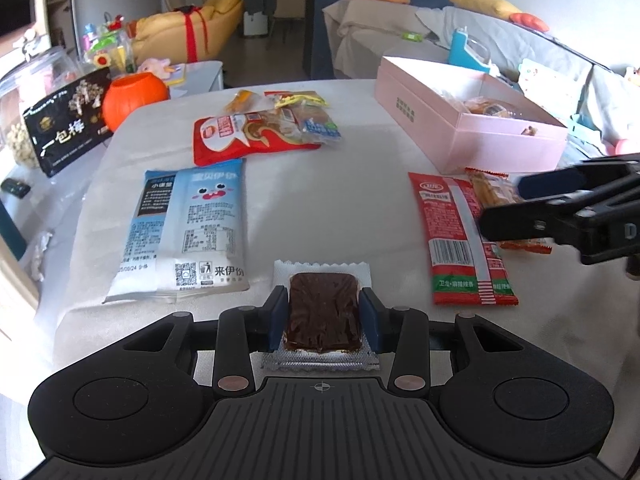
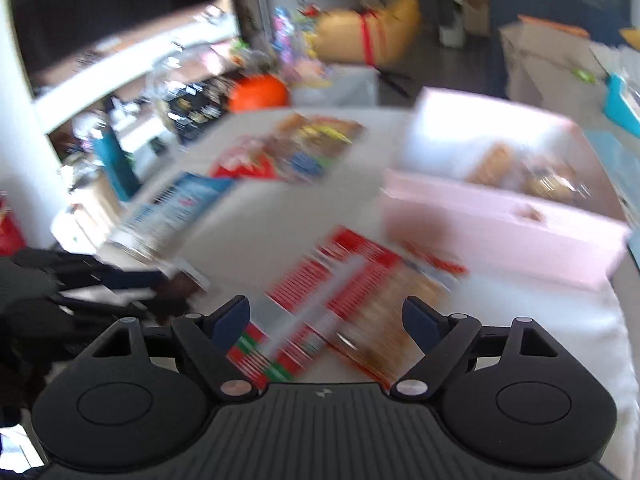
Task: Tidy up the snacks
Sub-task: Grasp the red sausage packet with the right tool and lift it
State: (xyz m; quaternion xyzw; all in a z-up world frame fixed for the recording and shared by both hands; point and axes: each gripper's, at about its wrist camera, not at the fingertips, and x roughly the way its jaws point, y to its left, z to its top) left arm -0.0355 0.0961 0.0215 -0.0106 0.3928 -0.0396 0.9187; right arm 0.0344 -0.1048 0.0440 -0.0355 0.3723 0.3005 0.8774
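From the left wrist camera, the left gripper [image 1: 323,312] is clamped on a dark brown snack slab in a clear, silver-edged wrapper [image 1: 322,312], its blue pads pressing both long sides just above the white-covered table [image 1: 320,200]. Just left of it lies a pale blue and white snack bag with a cartoon face [image 1: 188,232]; farther back sits a red and white snack bag [image 1: 240,136] touching a loose pile of small yellow and brown packets [image 1: 298,110]. To the right lies a long red snack packet with a barcode [image 1: 466,240], and beside it an orange-printed clear packet of brown sticks [image 1: 494,194], partly hidden by the right gripper [image 1: 508,204] reaching in from the right edge. Behind them stands an open pink rectangular cardboard box [image 1: 472,136] with wrapped snacks inside. An orange plastic pumpkin [image 1: 134,98] sits off the table's far left corner. The right wrist camera is badly blurred: the right gripper [image 2: 326,320] hovers with its fingers spread wide and empty above the long red packet [image 2: 316,300] and the stick packet [image 2: 392,320], the pink box [image 2: 500,232] beyond, and the left gripper [image 2: 132,284] at the left edge.
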